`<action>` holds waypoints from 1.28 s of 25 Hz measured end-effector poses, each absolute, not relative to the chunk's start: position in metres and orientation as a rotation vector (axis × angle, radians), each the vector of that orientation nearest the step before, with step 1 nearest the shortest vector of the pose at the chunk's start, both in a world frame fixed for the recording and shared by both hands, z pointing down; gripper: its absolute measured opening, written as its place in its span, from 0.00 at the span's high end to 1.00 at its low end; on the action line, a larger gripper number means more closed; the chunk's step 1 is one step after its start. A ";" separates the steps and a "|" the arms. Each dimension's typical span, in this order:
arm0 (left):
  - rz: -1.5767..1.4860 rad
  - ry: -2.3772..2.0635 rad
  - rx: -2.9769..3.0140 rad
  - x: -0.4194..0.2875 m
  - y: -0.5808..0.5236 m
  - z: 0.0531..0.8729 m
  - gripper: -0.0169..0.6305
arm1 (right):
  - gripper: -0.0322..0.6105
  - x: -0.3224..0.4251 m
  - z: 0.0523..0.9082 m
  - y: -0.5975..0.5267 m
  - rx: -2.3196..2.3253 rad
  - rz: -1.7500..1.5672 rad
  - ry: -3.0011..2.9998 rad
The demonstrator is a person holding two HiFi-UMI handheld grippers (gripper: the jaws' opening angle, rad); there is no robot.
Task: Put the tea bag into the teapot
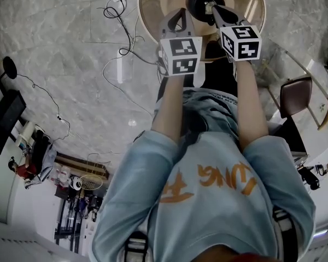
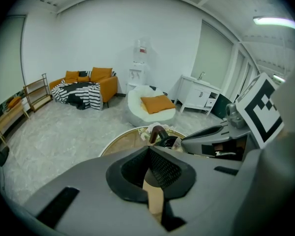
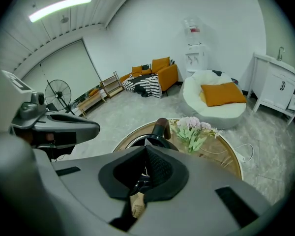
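Observation:
A black teapot point(image 1: 199, 1) with a brown handle point(image 3: 161, 127) stands on a round wooden table point(image 1: 153, 10). My left gripper point(image 1: 179, 12) hovers over the table just left of the pot, jaws shut. My right gripper point(image 1: 213, 7) is shut too, its tip at the pot's near side. In the left gripper view my left gripper point(image 2: 148, 150) points at the teapot point(image 2: 167, 140); a tan strip shows in the slot under its pads, and I cannot tell what it is. My right gripper point(image 3: 146, 149) hides much of the teapot point(image 3: 152, 139). No tea bag is clearly visible.
Pale flowers point(image 3: 191, 129) stand on the table beside the pot. Cables and a power strip point(image 1: 123, 64) lie on the stone floor to the left. A chair point(image 1: 295, 94) is at the right. A white beanbag point(image 2: 150, 107) and an orange sofa point(image 2: 88, 85) stand farther off.

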State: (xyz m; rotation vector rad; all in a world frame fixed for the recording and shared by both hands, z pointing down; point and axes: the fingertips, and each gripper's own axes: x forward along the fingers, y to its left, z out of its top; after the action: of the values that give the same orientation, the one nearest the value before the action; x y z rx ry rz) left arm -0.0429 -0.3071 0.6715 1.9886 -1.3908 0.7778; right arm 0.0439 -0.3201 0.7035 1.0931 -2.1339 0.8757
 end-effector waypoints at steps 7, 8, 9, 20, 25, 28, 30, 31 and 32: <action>0.793 -1.382 1.988 -0.039 -0.306 0.682 0.94 | 0.93 0.043 0.720 -0.318 1.080 0.890 -2.132; 0.793 -1.384 1.985 -0.039 -0.306 0.682 0.94 | 0.93 0.043 0.721 -0.319 1.080 0.885 -2.137; 0.794 -1.386 1.981 -0.039 -0.305 0.683 0.94 | 0.93 0.042 0.721 -0.319 1.082 0.879 -2.144; 0.782 -1.406 2.014 -0.034 -0.298 0.663 0.94 | 0.86 0.055 0.697 -0.312 1.180 0.880 -2.204; 0.735 -1.440 2.025 -0.037 -0.296 0.642 0.94 | 0.86 0.074 0.674 -0.302 1.274 0.882 -2.195; 0.703 -1.462 2.040 -0.041 -0.296 0.623 0.94 | 0.86 0.081 0.655 -0.296 1.329 0.872 -2.193; 0.677 -1.480 2.057 -0.045 -0.297 0.608 0.94 | 0.87 0.082 0.640 -0.293 1.363 0.856 -2.200; 0.663 -1.488 2.067 -0.047 -0.297 0.601 0.94 | 0.87 0.083 0.632 -0.291 1.380 0.846 -2.203; 0.649 -1.496 2.078 -0.048 -0.297 0.593 0.94 | 0.88 0.084 0.625 -0.289 1.394 0.833 -2.207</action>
State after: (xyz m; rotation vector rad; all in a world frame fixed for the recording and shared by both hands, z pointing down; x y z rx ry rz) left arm -0.0482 -0.2973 0.5927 2.0779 -1.4959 0.6487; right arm 0.0838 -0.2890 0.6250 1.3941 -2.2071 0.8326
